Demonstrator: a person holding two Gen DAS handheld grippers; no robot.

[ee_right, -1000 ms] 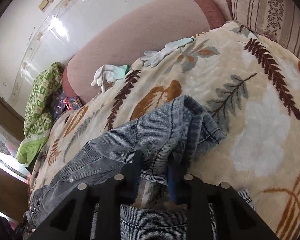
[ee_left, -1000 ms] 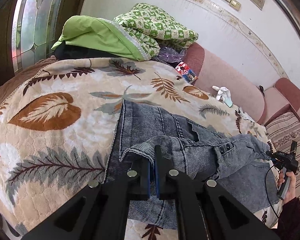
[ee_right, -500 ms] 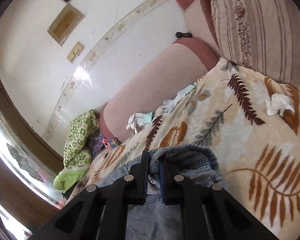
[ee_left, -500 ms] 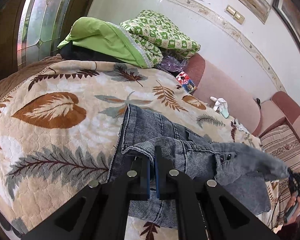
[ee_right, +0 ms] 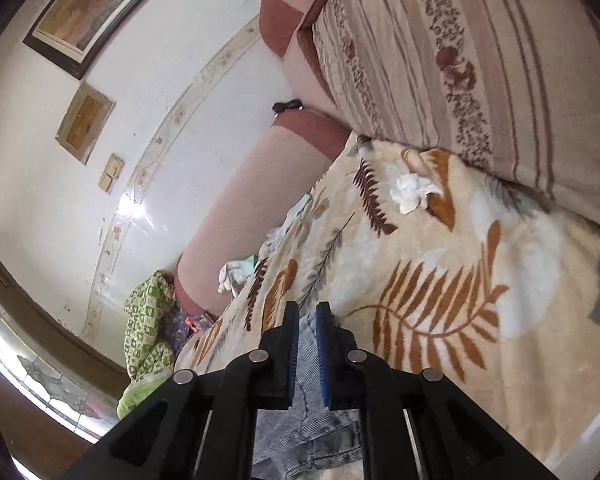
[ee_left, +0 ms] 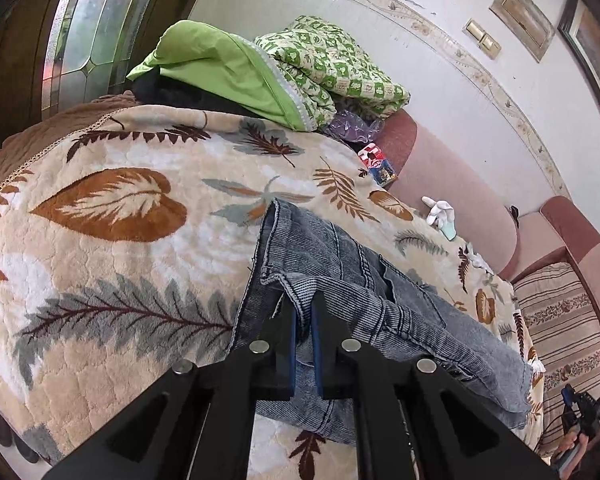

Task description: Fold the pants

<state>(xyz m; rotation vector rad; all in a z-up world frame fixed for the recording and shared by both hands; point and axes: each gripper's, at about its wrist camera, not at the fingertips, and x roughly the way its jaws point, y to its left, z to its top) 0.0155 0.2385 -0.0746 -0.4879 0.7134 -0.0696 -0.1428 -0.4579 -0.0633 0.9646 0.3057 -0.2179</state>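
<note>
Grey-blue denim pants (ee_left: 340, 264) lie on a leaf-patterned blanket (ee_left: 100, 208) over a sofa. My left gripper (ee_left: 303, 308) is shut on a raised edge of the pants, near the hem end. My right gripper (ee_right: 307, 316) is shut on another part of the pants (ee_right: 304, 428), lifted above the blanket (ee_right: 440, 280); the cloth hangs down between and below its fingers. In the left wrist view the pants stretch to the lower right towards the right gripper's handle (ee_left: 580, 404).
A green quilt and pillow pile (ee_left: 260, 68) sits at the blanket's far end. White gloves (ee_left: 440, 212) and a small colourful packet (ee_left: 376, 160) lie by the pink sofa back. A striped cushion (ee_right: 480, 60) and crumpled white tissue (ee_right: 412, 192) lie near the right gripper.
My right gripper has risen and tilted up with the pants' end, pulling the cloth taut. My left gripper has kept its hold and lifted slightly.
</note>
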